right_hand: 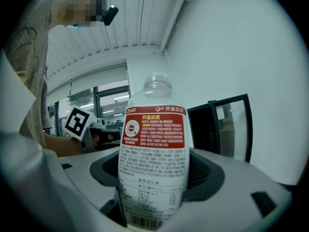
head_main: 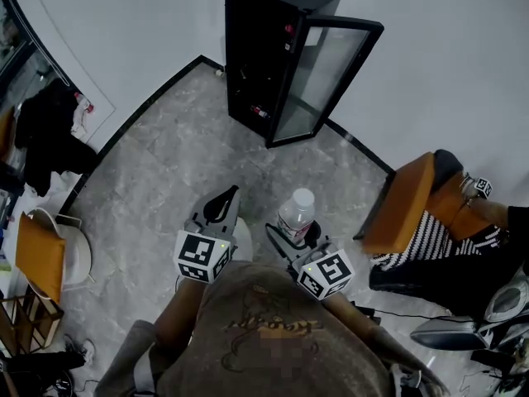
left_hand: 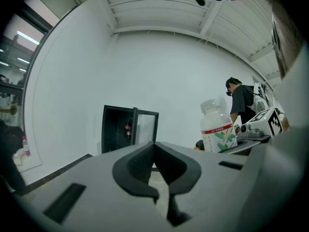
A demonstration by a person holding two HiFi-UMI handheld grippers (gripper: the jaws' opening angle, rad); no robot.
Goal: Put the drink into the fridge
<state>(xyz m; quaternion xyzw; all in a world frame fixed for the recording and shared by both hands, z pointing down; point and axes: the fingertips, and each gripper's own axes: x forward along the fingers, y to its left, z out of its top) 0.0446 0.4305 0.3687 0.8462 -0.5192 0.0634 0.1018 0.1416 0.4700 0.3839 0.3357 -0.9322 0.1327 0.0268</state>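
Observation:
A white plastic drink bottle (head_main: 296,213) with a red label and a white cap stands upright between the jaws of my right gripper (head_main: 287,236), which is shut on it. In the right gripper view the bottle (right_hand: 153,158) fills the middle and the jaws press its sides. My left gripper (head_main: 220,207) is beside it on the left, its jaws shut with nothing between them (left_hand: 155,170). The black fridge (head_main: 277,52) stands ahead by the white wall, its glass door (head_main: 324,77) swung open to the right. Small red items sit on its shelves.
An orange chair (head_main: 407,203) and a person in striped clothes (head_main: 463,246) are at the right. Another orange chair (head_main: 43,255) and dark clothing (head_main: 45,131) are at the left. Grey marble floor (head_main: 178,168) runs from me to the fridge.

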